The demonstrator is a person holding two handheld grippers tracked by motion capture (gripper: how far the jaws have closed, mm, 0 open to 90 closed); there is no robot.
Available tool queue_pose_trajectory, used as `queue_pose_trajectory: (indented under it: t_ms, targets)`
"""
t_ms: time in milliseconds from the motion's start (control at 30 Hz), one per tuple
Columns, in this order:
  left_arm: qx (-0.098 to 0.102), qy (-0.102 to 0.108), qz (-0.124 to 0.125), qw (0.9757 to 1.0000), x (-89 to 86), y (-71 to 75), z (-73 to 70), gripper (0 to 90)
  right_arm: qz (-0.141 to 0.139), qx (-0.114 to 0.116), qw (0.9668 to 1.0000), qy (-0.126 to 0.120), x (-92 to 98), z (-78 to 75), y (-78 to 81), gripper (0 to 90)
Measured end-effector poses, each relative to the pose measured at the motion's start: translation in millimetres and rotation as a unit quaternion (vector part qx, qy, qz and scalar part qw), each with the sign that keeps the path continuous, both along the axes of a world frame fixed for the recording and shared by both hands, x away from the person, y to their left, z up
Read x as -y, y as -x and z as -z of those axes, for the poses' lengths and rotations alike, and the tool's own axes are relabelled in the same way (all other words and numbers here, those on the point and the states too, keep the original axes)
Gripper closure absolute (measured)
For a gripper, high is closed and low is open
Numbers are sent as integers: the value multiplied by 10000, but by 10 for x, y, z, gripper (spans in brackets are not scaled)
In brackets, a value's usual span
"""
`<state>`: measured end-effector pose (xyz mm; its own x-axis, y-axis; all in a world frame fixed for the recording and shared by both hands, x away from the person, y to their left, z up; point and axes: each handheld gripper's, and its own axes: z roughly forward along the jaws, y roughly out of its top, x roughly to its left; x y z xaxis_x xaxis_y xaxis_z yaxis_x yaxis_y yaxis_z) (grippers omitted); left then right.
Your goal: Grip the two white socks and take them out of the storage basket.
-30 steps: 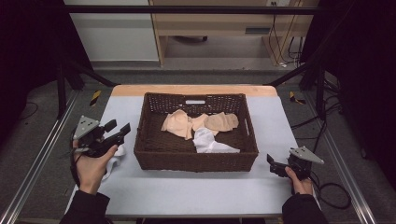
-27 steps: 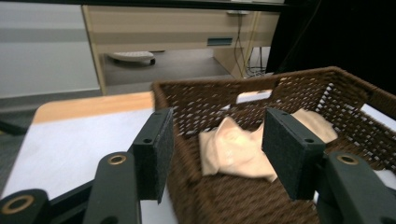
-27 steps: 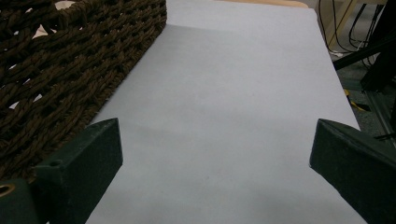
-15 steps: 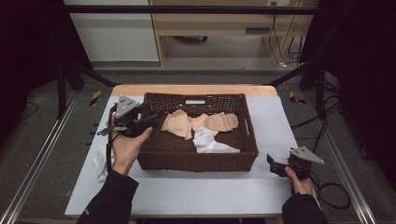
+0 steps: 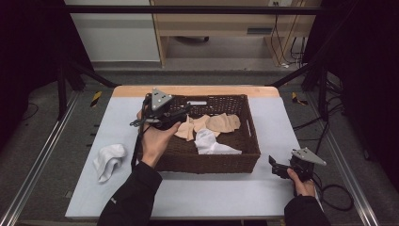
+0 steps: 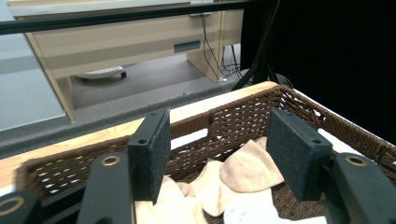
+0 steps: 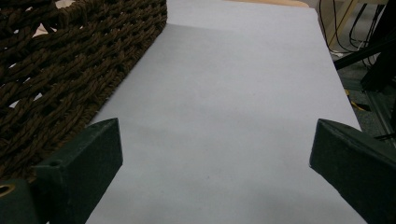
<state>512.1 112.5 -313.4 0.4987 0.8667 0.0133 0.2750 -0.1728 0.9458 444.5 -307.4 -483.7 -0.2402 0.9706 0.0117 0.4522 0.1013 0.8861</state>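
A pale grey table (image 5: 221, 197) fills the centre of the high view, a wooden desk (image 5: 221, 21) beyond it. At lower right the right gripper (image 5: 277, 165) rests on the bare tabletop beside the basket, jaws spread wide and empty. At centre left one white sock (image 5: 108, 160) lies crumpled on the table, apart from the basket. One dark wicker basket (image 5: 209, 162) sits mid-frame, holding about three beige socks (image 5: 223, 122) and one white cloth (image 5: 209, 141). Over its upper-left corner the left gripper (image 5: 181, 113) hovers, jaws parted and holding nothing.
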Motion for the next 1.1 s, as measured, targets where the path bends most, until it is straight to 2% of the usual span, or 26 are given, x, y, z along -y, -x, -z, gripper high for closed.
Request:
queue_pose_trajectory:
  t_ms: [200, 300, 367, 433, 633, 767, 800, 867, 1100]
  targets:
    - [-122, -28, 122, 9998, 210, -117, 111, 395, -4, -10, 10000, -10, -1, 0, -1, 28]
    - [-193, -133, 133, 9996, 305, -176, 191, 391, -7, -11, 10000, 7, -3, 1, -1, 28]
    - [-332, -177, 195, 9991, 406, -263, 302, 391, -4, -5, 10000, 10, -2, 0, 1, 28]
    - [-367, -208, 207, 9989, 426, -282, 328, 391, -10, -4, 10000, 12, -3, 0, 0, 28]
    - [-587, -415, 292, 9970, 590, -419, 592, 392, -10, -12, 10000, 6, -3, 1, -1, 28]
    - [-738, -548, 325, 9952, 630, -468, 689, 392, -23, -13, 10000, 7, -3, 1, -1, 28]
    - [-842, -636, 386, 9937, 651, -487, 757, 392, -34, -22, 10000, 4, -3, 1, -3, 28]
    - [-928, -739, 432, 9920, 667, -500, 813, 391, -37, -24, 10000, 1, -2, 1, -4, 28]
    - [-1272, -836, 585, 9866, 671, -525, 990, 356, -40, -27, 10000, 9, -3, 1, -4, 28]
